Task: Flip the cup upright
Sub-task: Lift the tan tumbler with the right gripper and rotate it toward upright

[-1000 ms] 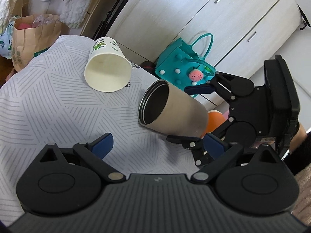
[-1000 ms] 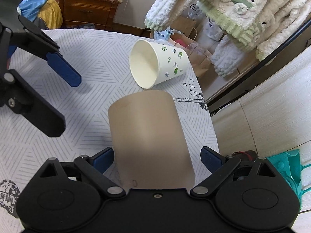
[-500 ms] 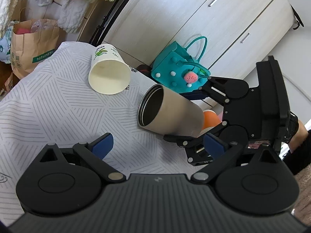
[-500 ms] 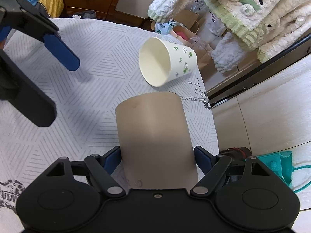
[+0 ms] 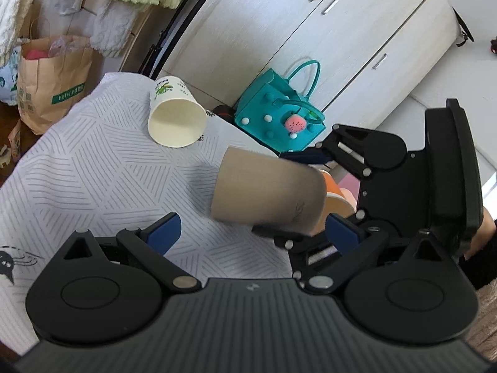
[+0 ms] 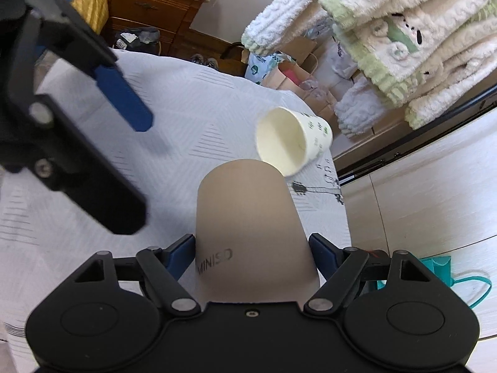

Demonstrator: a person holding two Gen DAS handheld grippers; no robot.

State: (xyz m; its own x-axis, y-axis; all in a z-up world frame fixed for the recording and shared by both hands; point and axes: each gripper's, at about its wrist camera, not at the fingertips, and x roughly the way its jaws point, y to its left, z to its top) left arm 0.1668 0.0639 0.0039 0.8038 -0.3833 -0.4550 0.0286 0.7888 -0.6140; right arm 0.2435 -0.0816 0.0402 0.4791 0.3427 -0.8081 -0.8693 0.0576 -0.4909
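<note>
Right gripper (image 6: 251,253) pinches the tan cup (image 6: 248,217) near its base, the cup lying tilted above the tabletop (image 5: 93,171).

In the right wrist view the cup fills the lower centre, its blue fingers (image 6: 181,253) pressed on either side; in the left wrist view it sits at centre right, mouth toward the left. The left gripper (image 5: 251,233) hangs with fingers spread, holding nothing, just beside the cup. A white paper cup (image 5: 175,121) lies on its side in the upper left of that frame, close to the tan cup's mouth. The smooth wall could slip in the fingers as the cup turns, and a wide swing might knock the paper cup off the nearby edge.
</note>
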